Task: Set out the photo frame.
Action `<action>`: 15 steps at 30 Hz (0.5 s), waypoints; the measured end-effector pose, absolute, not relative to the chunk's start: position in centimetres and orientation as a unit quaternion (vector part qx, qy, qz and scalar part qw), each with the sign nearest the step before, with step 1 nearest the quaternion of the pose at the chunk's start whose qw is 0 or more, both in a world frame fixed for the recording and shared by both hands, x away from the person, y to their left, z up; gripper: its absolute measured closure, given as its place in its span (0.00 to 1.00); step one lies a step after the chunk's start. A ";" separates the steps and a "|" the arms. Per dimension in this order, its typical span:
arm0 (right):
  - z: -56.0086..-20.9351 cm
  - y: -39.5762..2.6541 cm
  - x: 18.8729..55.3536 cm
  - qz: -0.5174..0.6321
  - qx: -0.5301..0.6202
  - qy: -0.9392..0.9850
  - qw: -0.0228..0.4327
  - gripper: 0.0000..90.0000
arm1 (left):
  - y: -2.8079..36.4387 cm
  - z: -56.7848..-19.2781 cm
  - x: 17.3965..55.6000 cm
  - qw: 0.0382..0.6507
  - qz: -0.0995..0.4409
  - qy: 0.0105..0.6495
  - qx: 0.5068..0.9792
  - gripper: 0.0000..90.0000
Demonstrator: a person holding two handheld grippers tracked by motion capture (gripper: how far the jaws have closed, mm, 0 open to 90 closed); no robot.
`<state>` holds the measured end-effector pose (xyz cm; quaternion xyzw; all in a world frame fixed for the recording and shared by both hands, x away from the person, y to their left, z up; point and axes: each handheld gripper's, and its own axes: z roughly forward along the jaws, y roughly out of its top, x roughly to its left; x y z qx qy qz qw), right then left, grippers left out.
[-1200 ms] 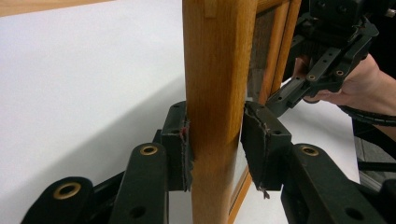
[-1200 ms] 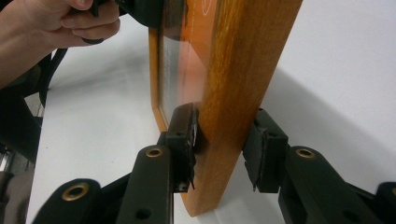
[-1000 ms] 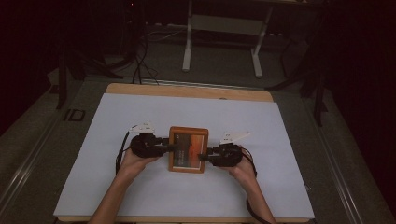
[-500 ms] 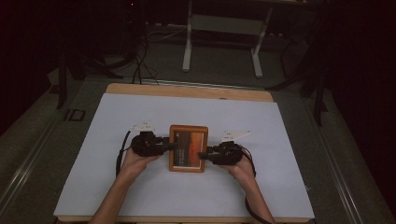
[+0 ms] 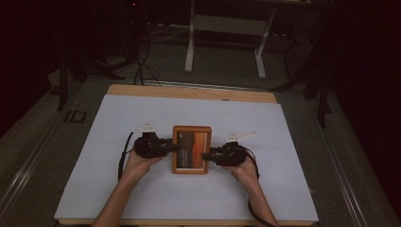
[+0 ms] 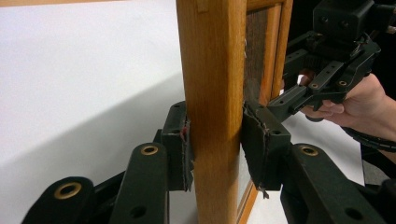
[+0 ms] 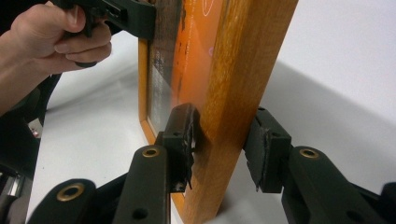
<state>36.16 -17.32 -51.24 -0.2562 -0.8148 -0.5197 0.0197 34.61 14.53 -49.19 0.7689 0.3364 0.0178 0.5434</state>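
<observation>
A wooden picture frame (image 5: 191, 149) with an orange and dark picture sits at the middle of the white tabletop (image 5: 118, 118), held at both sides. My left gripper (image 5: 176, 146) is shut on its left rail; in the left gripper view both pads press the wood (image 6: 212, 70) at the left gripper (image 6: 215, 149). My right gripper (image 5: 205, 155) is shut on the right rail. In the right gripper view the frame (image 7: 243, 60) stands upright between the jaws of the right gripper (image 7: 224, 147), off the white surface as far as I can tell.
A wooden table edge (image 5: 189, 92) runs along the far side. Beyond it, on the dark floor, stand a white desk stand (image 5: 227, 38) and cables (image 5: 142, 66). White surface lies open on all sides of the frame.
The frame has crept very slightly away from the person, with both grippers still shut on it.
</observation>
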 end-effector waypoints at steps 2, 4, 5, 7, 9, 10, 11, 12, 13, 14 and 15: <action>-51.2 -17.3 36.1 -0.517 -0.252 -0.818 0.018 0.71 | 14.5 -49.2 34.6 0.543 0.018 0.334 0.771 0.71; -51.1 -17.3 35.9 -0.516 -0.247 -0.820 0.016 0.72 | 14.6 -49.2 34.6 0.541 0.018 0.335 0.771 0.70; -51.1 -17.3 35.9 -0.517 -0.244 -0.820 0.018 0.72 | 14.7 -49.2 34.6 0.542 0.017 0.335 0.771 0.69; -51.1 -17.2 35.7 -0.517 -0.242 -0.821 0.013 0.72 | 14.7 -49.2 34.6 0.542 0.016 0.335 0.771 0.69; -51.0 -17.2 35.8 -0.516 -0.242 -0.822 0.013 0.72 | 14.7 -49.2 34.6 0.541 0.017 0.334 0.771 0.69; -51.1 -17.2 35.7 -0.516 -0.242 -0.821 0.013 0.72 | 14.6 -49.2 34.6 0.541 0.017 0.335 0.771 0.69; -51.1 -17.2 35.7 -0.517 -0.242 -0.821 0.013 0.72 | 14.6 -49.1 34.6 0.541 0.018 0.335 0.771 0.69; -51.1 -17.2 35.7 -0.517 -0.242 -0.821 0.014 0.72 | 14.6 -49.1 34.6 0.540 0.018 0.336 0.771 0.69; -51.1 -17.2 35.7 -0.517 -0.242 -0.821 0.014 0.72 | 14.6 -49.1 34.6 0.540 0.018 0.336 0.771 0.69; -51.1 -17.2 35.7 -0.517 -0.243 -0.821 0.014 0.72 | 14.6 -49.1 34.6 0.540 0.018 0.337 0.771 0.68; -51.1 -17.2 35.7 -0.517 -0.243 -0.821 0.014 0.72 | 14.6 -49.1 34.6 0.540 0.018 0.337 0.771 0.68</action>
